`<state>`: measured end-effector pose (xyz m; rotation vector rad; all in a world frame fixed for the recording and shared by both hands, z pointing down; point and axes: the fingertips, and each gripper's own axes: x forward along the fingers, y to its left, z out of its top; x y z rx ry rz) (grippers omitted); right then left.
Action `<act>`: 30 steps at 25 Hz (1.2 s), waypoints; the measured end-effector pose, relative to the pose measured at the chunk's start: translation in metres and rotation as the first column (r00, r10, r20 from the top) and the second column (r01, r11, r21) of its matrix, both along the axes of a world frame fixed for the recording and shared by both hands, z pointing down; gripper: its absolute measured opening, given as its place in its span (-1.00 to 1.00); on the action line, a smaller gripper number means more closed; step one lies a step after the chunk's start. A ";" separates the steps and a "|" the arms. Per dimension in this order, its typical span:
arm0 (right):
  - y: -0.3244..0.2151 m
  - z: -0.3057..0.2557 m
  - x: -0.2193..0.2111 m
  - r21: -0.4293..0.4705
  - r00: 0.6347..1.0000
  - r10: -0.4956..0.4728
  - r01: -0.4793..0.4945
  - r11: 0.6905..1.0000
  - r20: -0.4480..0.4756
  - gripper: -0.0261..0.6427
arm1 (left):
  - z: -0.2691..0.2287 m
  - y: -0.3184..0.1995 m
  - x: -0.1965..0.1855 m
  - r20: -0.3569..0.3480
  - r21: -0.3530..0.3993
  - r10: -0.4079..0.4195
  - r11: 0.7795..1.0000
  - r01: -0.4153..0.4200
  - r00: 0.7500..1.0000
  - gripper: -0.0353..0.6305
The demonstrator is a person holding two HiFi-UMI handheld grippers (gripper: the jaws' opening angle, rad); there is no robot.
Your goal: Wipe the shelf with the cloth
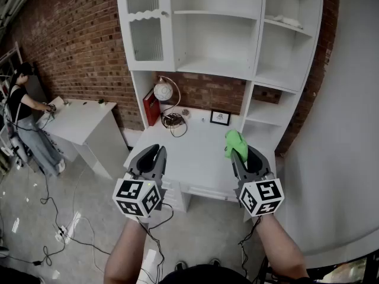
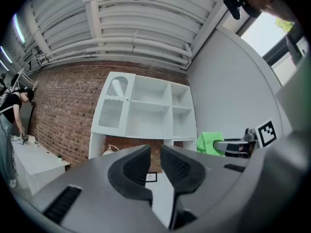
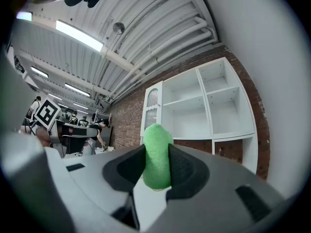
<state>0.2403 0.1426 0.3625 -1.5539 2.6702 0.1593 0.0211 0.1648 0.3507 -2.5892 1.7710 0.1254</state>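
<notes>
A white shelf unit [image 1: 220, 70] stands against the brick wall over a white desk [image 1: 195, 152]. It also shows in the left gripper view as the shelf unit [image 2: 146, 110] and in the right gripper view as the shelf unit [image 3: 204, 106]. My right gripper [image 1: 244, 152] is shut on a bright green cloth [image 1: 234, 142], held above the desk's right side; the cloth [image 3: 156, 154] bulges between the jaws. My left gripper [image 1: 155, 154] hovers over the desk's left front, its jaws nearly together with nothing between them. The green cloth [image 2: 209, 142] shows at the right of the left gripper view.
On the desk's back stand a round lamp [image 1: 163, 92], a red book [image 1: 151, 107], coiled cables [image 1: 173, 121] and a small picture frame [image 1: 220, 118]. A person [image 1: 23, 117] works at another white table [image 1: 77, 120] at left. Cables lie on the floor [image 1: 53, 229].
</notes>
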 end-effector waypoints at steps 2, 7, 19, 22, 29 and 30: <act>0.002 0.001 0.000 0.001 1.000 -0.002 0.002 1.000 -0.001 -0.56 | 0.002 0.001 0.002 0.001 -0.001 0.004 1.000 -0.004 1.000 -0.71; 0.001 0.003 0.001 -0.003 1.000 -0.004 0.004 1.000 -0.003 -0.56 | 0.003 0.000 0.005 0.001 -0.007 0.005 1.000 -0.005 1.000 -0.71; -0.016 0.011 0.035 -0.032 0.988 -0.089 0.094 0.995 0.126 -0.54 | 0.016 -0.003 0.035 -0.017 -0.022 -0.049 0.999 0.049 0.999 -0.71; -0.024 0.009 0.041 -0.029 0.979 -0.129 0.135 0.990 0.156 -0.54 | 0.018 -0.002 0.039 -0.008 -0.022 -0.081 0.996 0.081 0.997 -0.71; -0.050 0.009 0.031 -0.035 0.958 -0.189 0.201 0.979 0.216 -0.54 | 0.025 -0.008 0.023 0.002 -0.036 -0.143 0.989 0.143 0.990 -0.71; -0.055 0.010 0.027 -0.038 0.956 -0.194 0.207 0.978 0.219 -0.54 | 0.026 -0.012 0.017 -0.003 -0.037 -0.149 0.988 0.148 0.989 -0.71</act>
